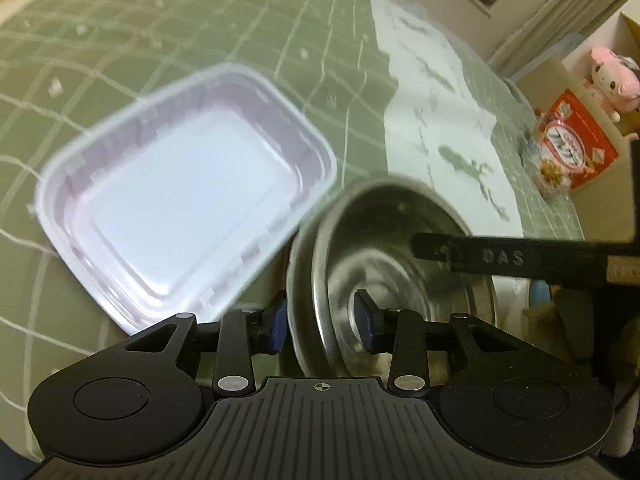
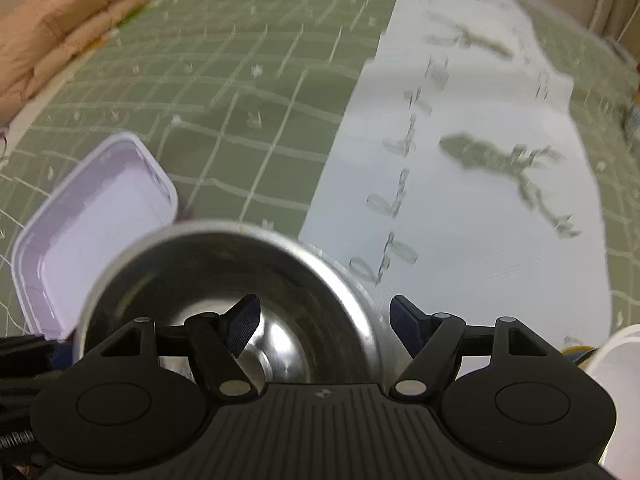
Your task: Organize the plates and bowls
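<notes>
A steel bowl [image 1: 384,236] stands on the green checked cloth and seems to sit nested in a second steel bowl. My left gripper [image 1: 322,322] straddles its near rim, one blue pad outside the wall and one inside, both against the metal. In the right wrist view the bowl [image 2: 224,264] fills the lower middle. My right gripper [image 2: 324,326] straddles its right rim, with its left finger well clear of the wall. One of its black fingers [image 1: 480,258] reaches over the bowl. Just left of the bowl lies an empty pale lilac rectangular container [image 1: 188,196] [image 2: 92,232].
A white printed fabric strip [image 2: 460,200] runs across the cloth to the right of the bowl. A red snack bag [image 1: 572,148] and a pink plush toy [image 1: 612,80] sit at the far right. A white container edge [image 2: 624,360] shows at lower right, tan cushions [image 2: 60,20] at upper left.
</notes>
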Tool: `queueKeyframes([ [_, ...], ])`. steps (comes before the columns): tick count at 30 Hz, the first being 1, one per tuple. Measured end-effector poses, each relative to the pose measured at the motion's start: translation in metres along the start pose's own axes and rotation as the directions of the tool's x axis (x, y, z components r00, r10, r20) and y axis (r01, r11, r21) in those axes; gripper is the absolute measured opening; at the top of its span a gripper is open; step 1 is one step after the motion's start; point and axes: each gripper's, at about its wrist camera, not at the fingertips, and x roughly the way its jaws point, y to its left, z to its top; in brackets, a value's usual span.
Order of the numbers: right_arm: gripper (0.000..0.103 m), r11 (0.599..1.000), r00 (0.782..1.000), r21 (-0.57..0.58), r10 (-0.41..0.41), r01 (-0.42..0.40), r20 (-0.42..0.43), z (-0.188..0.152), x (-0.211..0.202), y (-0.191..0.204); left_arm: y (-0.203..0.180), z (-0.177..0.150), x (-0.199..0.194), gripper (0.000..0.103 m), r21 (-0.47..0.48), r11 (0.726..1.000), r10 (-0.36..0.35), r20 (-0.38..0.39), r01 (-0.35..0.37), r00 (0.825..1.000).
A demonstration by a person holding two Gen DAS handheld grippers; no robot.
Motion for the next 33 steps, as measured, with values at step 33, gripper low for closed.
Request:
queueKeyframes([
  [33,0.073,0.965,0.942,0.251,-0.150,0.073,0.301,-0.123,-0.119,-0.210,-0.208,-0.021,0.009,0.038,0.352,0.927,-0.121,-0.042,0.128,0.992],
])
